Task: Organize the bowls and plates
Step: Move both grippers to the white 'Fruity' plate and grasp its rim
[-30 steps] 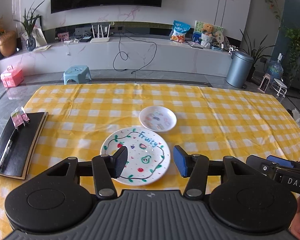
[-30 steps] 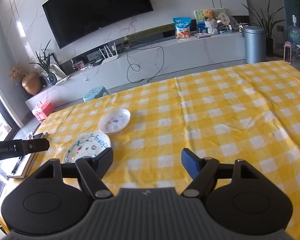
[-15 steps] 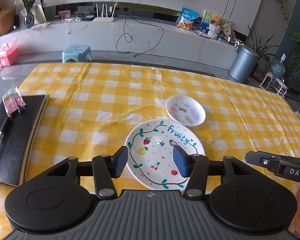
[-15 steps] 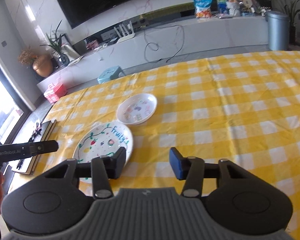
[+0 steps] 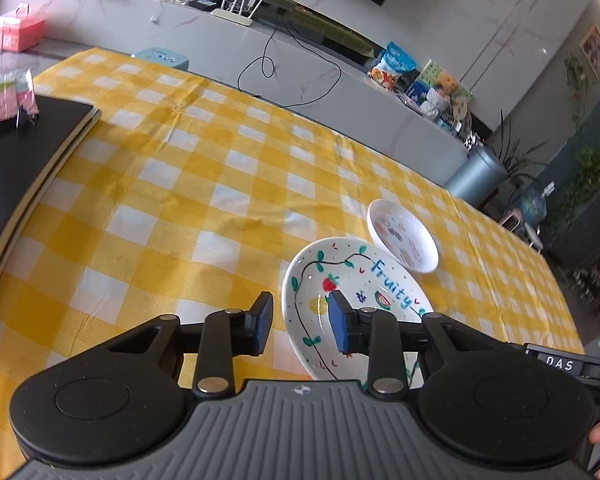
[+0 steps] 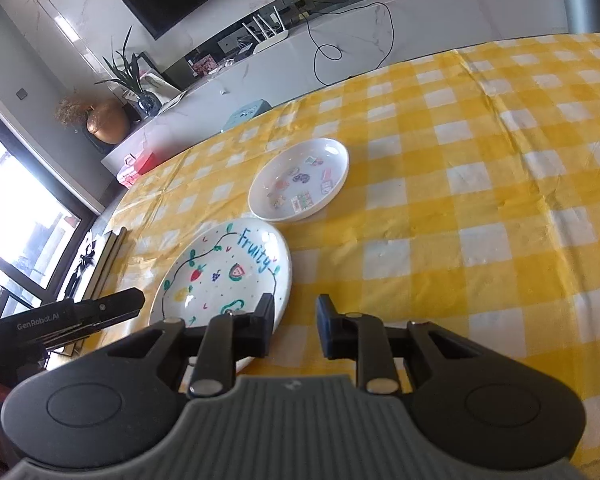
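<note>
A white plate painted with fruit and the word "Fruity" [image 5: 364, 280] [image 6: 224, 272] lies on the yellow checked tablecloth [image 5: 204, 184]. A smaller white bowl with stickers [image 5: 404, 236] [image 6: 300, 178] sits just behind it, touching or nearly touching its rim. My left gripper [image 5: 302, 322] straddles the plate's left rim, one finger over the plate and one over the cloth. Its jaws are closing and the pads stand clear of the rim. My right gripper [image 6: 296, 322] hovers at the plate's right edge, jaws closing, with mostly cloth between them.
A black notebook [image 5: 16, 168] with a pink packet [image 5: 10, 100] on it lies at the table's left side. Each view catches the other gripper's body at its edge. Beyond the table are a stool [image 5: 160, 56], a TV console and a grey bin [image 5: 476, 176].
Both grippers dropped lower and closer to the Fruity plate, one on each side. Both sets of jaws narrowed. The left view has rolled, tilting the table.
</note>
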`<state>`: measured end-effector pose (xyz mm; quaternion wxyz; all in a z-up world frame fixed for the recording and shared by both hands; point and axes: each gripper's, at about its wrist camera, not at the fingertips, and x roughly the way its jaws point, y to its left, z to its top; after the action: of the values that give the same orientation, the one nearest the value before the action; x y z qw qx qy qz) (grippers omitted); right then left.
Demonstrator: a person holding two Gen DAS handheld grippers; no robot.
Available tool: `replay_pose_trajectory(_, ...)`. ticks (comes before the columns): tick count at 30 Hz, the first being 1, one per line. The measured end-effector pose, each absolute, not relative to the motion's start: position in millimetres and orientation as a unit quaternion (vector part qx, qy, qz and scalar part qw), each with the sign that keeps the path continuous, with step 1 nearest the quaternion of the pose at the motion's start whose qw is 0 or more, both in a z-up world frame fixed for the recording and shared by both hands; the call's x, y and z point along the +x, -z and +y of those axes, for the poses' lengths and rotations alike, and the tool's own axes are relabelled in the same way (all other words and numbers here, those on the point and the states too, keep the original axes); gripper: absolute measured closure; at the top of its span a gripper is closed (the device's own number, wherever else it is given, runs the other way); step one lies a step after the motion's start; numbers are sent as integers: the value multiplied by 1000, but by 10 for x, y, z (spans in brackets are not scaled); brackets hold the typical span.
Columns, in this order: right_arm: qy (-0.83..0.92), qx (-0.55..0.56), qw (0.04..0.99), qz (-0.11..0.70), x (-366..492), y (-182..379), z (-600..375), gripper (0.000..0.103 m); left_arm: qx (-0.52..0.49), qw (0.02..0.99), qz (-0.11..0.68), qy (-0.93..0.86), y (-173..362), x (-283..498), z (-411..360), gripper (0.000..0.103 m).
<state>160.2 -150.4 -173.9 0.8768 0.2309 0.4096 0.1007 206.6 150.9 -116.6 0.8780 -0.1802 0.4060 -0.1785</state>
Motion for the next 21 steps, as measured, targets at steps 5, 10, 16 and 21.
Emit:
replay_pose_trajectory(5,-109,267,863,415,1704,1843,-1528,83,-197,873,408,182,1284,2131,1527,71)
replay_pose_trajectory(10,-114,303,852,411,1771,1929,-1571,85,-209,869,404,192,1362,2164,1543,71)
replay_pose_trajectory(16,-123,311,847,414,1820,1949,-1521,90,-229,863,404,198,1400,2224,1572,81)
replay_pose_trajectory(21,-119,305,852,409,1830,1955,-1491,97,-219,866,407,191,1403,2233,1541,93)
